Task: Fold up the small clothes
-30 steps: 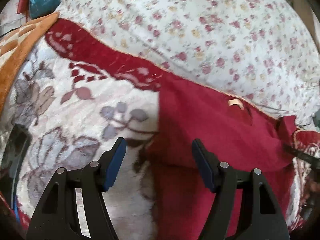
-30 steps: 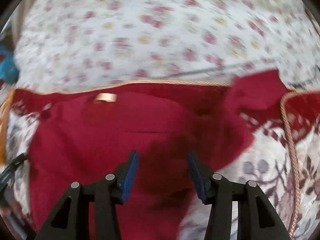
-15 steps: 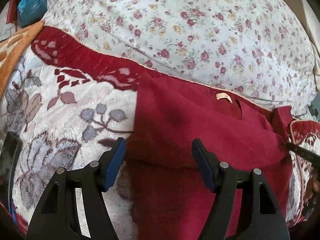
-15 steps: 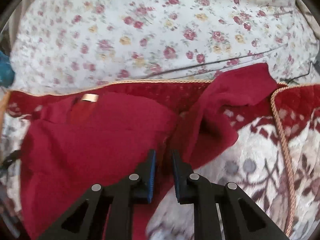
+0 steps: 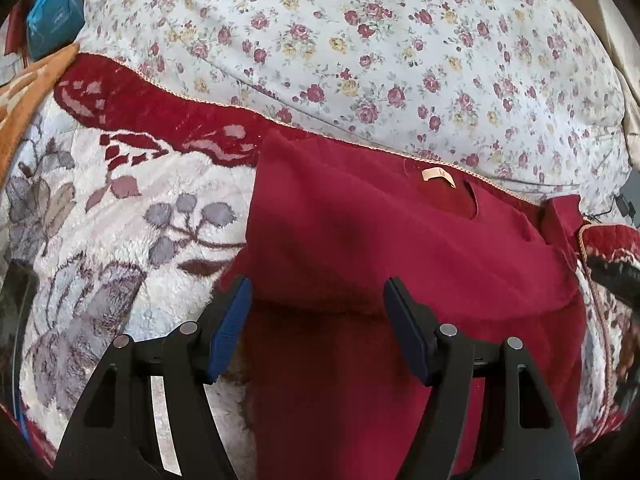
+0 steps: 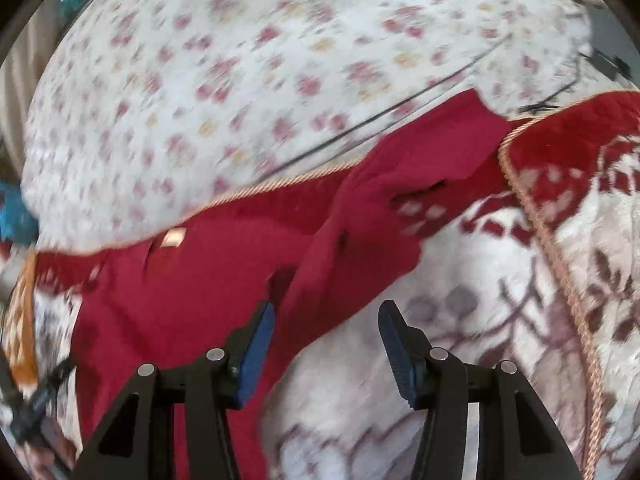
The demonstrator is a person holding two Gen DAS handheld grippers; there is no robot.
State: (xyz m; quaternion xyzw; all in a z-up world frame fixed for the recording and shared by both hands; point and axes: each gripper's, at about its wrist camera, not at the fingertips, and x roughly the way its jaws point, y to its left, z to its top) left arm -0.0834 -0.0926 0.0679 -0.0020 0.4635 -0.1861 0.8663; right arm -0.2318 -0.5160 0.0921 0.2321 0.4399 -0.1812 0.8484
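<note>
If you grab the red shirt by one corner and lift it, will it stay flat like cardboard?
Probably not. The red shirt already lies folded over itself and rumpled at its sleeve, so it should droop. It looks thin, likely light. The fuzzy blanket beneath may drag on it slightly.

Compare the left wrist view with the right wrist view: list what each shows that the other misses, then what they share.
Left wrist only: the left gripper, open over the garment's folded-over left side, and a blue bag at the far left.

Right wrist only: the right gripper, open, and the garment's right sleeve lying spread out on the blanket, blurred.

Both: the red garment with its tan neck label, the plush leaf-patterned blanket, the floral quilt.
</note>
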